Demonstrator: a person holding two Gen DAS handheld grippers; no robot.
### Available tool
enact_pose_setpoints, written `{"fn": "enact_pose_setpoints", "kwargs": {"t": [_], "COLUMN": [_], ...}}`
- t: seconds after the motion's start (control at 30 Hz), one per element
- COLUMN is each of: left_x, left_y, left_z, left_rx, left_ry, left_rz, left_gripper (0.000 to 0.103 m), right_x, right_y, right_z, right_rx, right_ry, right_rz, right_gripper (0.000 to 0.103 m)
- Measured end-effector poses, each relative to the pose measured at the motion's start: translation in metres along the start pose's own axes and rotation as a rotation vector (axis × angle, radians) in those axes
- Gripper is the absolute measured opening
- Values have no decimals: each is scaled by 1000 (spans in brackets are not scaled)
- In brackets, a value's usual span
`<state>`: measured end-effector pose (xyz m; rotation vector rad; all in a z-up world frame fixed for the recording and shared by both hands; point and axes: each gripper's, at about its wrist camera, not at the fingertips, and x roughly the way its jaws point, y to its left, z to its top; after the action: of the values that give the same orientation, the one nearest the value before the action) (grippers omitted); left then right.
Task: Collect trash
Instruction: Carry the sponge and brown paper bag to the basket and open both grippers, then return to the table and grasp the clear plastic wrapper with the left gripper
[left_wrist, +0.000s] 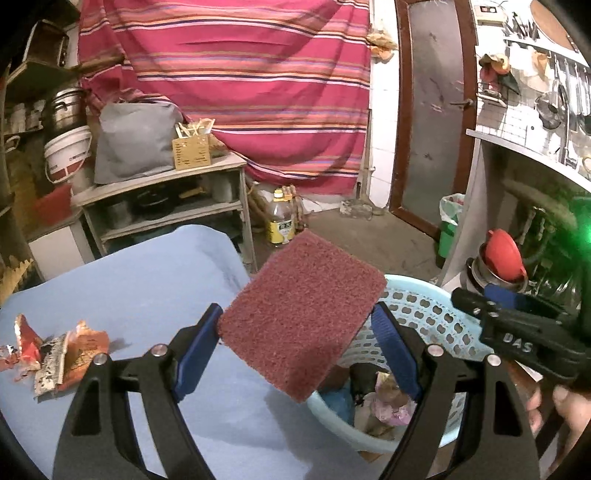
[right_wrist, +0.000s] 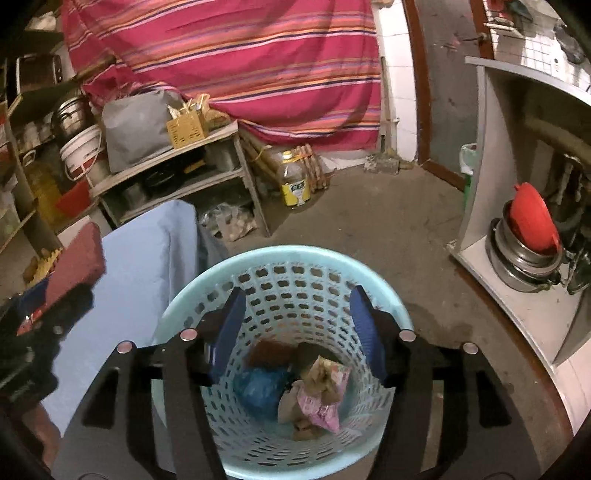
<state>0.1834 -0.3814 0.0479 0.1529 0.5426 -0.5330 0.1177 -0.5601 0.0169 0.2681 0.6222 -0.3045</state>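
My left gripper (left_wrist: 297, 325) is shut on a maroon scouring pad (left_wrist: 301, 312) and holds it in the air at the edge of the blue-covered table (left_wrist: 147, 280), partly over the light blue perforated basket (left_wrist: 424, 314). The pad also shows at the left of the right wrist view (right_wrist: 74, 258). Torn red and orange wrappers (left_wrist: 55, 354) lie on the table's left. My right gripper (right_wrist: 297, 332) is open and empty above the basket (right_wrist: 295, 258), which holds a pink wrapper (right_wrist: 321, 391) and a blue bag (right_wrist: 260, 387). The right gripper shows at the right of the left wrist view (left_wrist: 517, 325).
A wooden shelf unit (left_wrist: 166, 199) with a grey bag stands behind the table. An oil bottle (left_wrist: 280, 221) stands on the floor by a striped curtain (left_wrist: 240, 74). A counter (right_wrist: 517, 295) with metal pots and a red funnel (right_wrist: 532, 225) is on the right.
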Motion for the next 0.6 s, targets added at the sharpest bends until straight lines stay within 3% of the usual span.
{"fn": "enact_pose_setpoints", "kwargs": {"t": [0.1,0.43,0.6], "left_x": [9,63,68], "left_y": [-8,-34,-35], "left_z": [0,-7,-10], "left_rx": [4,32,29], "left_ry": [11,130,162], "left_rz": [-16,-112,-143], "left_gripper": [81,82,85], "right_x": [-11,-22,-22], "right_y": [-11,-41,-47], "right_z": [0,-2,-3], "right_rx": [18,76,108], "right_ry": [-26,-41,-41], "right_rz": [-41,-70,-67], "right_gripper": [71,74,74]}}
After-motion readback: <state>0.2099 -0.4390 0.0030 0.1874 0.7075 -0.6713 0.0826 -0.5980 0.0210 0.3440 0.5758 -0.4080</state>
